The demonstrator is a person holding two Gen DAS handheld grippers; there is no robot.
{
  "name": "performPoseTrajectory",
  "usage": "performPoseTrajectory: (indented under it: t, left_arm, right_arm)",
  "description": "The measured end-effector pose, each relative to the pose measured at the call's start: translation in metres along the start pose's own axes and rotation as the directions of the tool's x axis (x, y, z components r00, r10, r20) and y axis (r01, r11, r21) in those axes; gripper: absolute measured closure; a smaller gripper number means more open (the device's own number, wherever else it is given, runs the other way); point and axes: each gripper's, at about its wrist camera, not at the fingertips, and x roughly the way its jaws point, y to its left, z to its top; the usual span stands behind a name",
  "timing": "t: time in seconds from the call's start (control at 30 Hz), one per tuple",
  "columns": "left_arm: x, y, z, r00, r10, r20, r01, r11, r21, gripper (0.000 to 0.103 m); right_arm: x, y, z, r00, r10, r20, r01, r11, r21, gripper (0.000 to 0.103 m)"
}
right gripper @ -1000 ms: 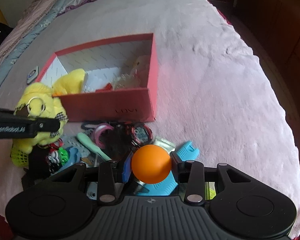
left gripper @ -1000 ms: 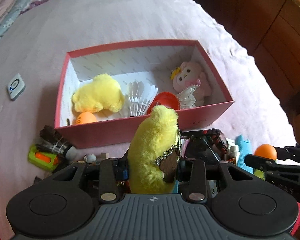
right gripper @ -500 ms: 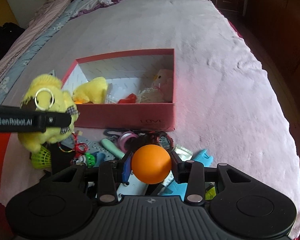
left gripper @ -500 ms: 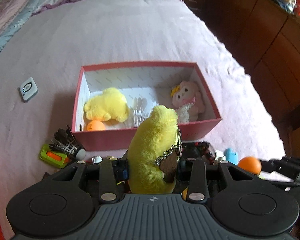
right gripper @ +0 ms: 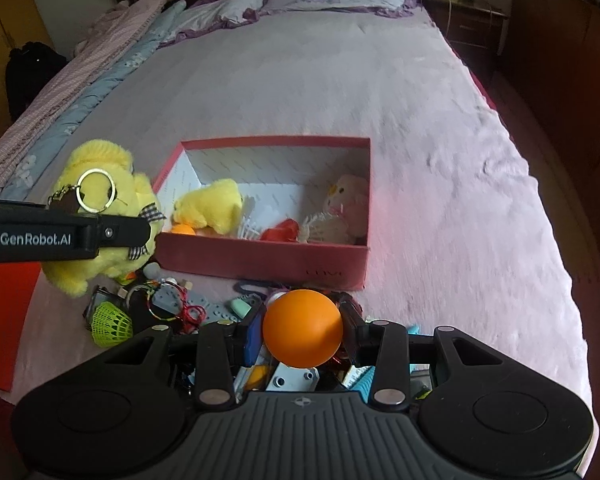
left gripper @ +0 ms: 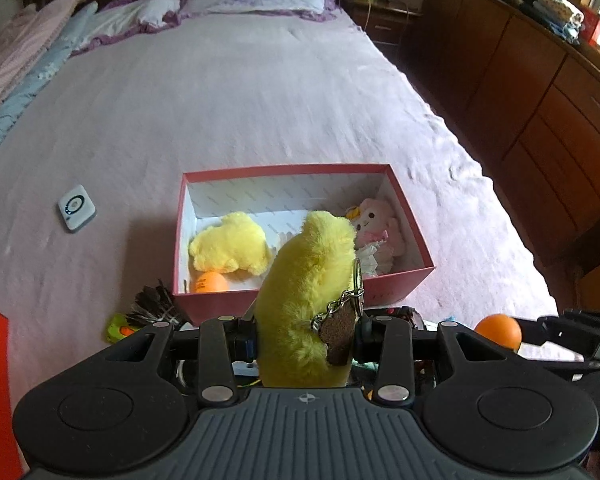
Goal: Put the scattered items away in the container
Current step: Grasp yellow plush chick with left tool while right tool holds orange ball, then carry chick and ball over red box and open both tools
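Two grippers are loaded at once. The left gripper (left gripper: 306,336) is clamped on a yellow plush toy (left gripper: 308,300) with a key ring, and the right gripper (right gripper: 303,330) pinches an orange ball (right gripper: 303,334) between its pads. Both hang above the clutter at the near side of the pink box (right gripper: 260,258), which sits on the bed (left gripper: 240,112) and already holds another yellow plush (left gripper: 230,248), a pink doll (left gripper: 376,224) and a second orange ball (left gripper: 211,282).

The ball is likely the weaker grip: smooth and round, it could squirt out if the pads ease off before it is over the box, then roll across the bedspread and off the edge. The plush is bulky and soft; released low, it may catch the near wall and tip the light box or flop back outside. Its dangling ring (right gripper: 96,191) and tag could snag a finger on release. With both hands heading for one opening, they could bump.

Readable writing: "GenRobot.AI" on the left gripper's finger, and a faint "LOVE" on the box's front.
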Motion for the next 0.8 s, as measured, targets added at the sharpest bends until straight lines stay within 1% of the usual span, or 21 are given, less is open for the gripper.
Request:
performPoseTrajectory:
  t: [0.4, 0.8]
  left_arm:
    - [0.003, 0.019, -0.006, 0.999, 0.017, -0.031, -0.018, 1.000, -0.022, 0.062]
    - [0.018, 0.027, 0.004, 0.999, 0.013, -0.047, -0.014, 0.999, -0.029, 0.062]
  right_arm:
    - [0.005, 0.013, 0.009, 1.000, 0.014, -0.019, -0.015, 0.999, -0.030, 0.061]
    - [0.023, 0.018, 0.026, 0.999, 0.024, -0.030, -0.025, 0.999, -0.041, 0.061]
